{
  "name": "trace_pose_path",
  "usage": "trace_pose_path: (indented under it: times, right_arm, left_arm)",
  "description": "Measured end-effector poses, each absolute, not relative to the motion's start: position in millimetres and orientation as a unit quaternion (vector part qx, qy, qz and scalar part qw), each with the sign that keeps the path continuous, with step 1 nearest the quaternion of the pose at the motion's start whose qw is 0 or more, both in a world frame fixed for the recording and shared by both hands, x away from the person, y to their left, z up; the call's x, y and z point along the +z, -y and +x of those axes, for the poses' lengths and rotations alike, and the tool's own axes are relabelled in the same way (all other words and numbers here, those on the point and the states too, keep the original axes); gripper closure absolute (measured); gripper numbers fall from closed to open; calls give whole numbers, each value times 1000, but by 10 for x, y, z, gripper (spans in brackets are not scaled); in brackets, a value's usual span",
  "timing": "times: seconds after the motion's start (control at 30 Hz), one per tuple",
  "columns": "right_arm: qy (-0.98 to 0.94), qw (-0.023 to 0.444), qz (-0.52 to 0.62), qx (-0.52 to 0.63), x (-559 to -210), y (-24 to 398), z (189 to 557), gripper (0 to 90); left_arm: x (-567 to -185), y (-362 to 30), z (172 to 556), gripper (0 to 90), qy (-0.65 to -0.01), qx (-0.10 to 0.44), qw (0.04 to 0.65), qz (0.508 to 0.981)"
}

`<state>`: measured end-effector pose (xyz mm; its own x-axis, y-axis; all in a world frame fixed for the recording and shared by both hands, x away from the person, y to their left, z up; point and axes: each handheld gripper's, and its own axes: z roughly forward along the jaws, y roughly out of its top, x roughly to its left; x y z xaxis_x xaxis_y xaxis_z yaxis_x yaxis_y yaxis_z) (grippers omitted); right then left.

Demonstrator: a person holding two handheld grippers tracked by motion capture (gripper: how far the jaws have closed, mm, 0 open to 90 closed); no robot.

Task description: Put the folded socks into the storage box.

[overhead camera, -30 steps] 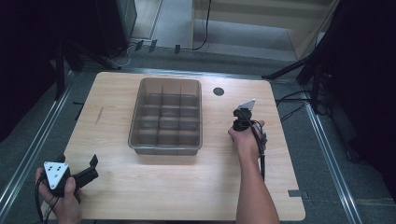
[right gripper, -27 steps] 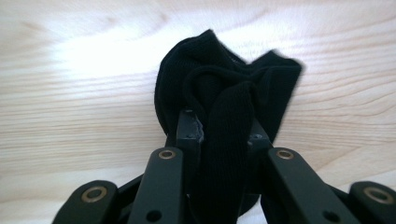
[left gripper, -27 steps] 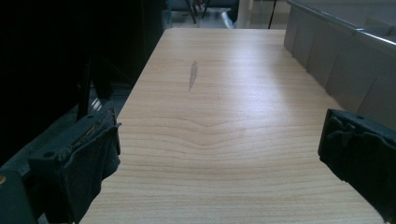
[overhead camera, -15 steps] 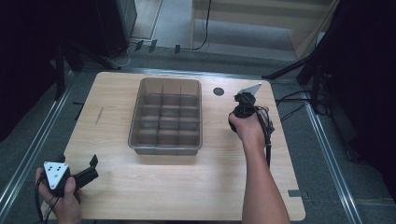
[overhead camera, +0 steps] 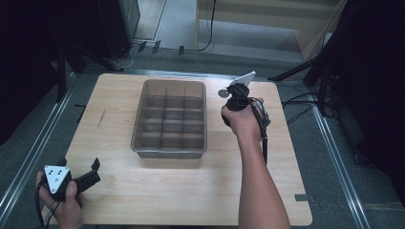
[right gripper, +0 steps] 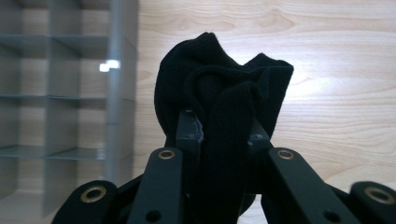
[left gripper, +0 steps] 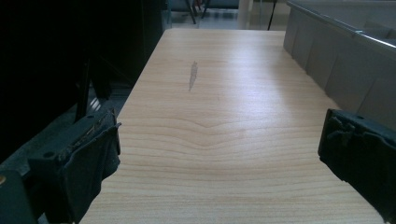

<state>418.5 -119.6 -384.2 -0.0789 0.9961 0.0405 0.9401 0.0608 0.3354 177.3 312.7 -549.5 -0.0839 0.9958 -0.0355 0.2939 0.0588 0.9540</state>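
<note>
**Black cloth held above the surface beside the tray**

The right gripper (right gripper: 219, 135) had its jaws clamped on a bunched black cloth (right gripper: 219, 88), which hung over the wooden surface (overhead camera: 143, 191) just to the right of the grey divided tray (overhead camera: 170, 152). In the high view the right gripper (overhead camera: 235, 93) sat near the tray's far right corner. The left gripper (overhead camera: 79, 174) rested at the near left corner of the surface, its jaws wide apart with nothing between them.
</note>
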Motion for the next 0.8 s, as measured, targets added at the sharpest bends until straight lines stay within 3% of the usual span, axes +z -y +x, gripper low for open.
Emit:
trace_pose_path:
  times: [0.8]
  right_arm:
    - [-760,81,623,166,-3699,376,4202,749]
  left_arm:
    - [-5493,-3131,1774,0,-600,425,413,538]
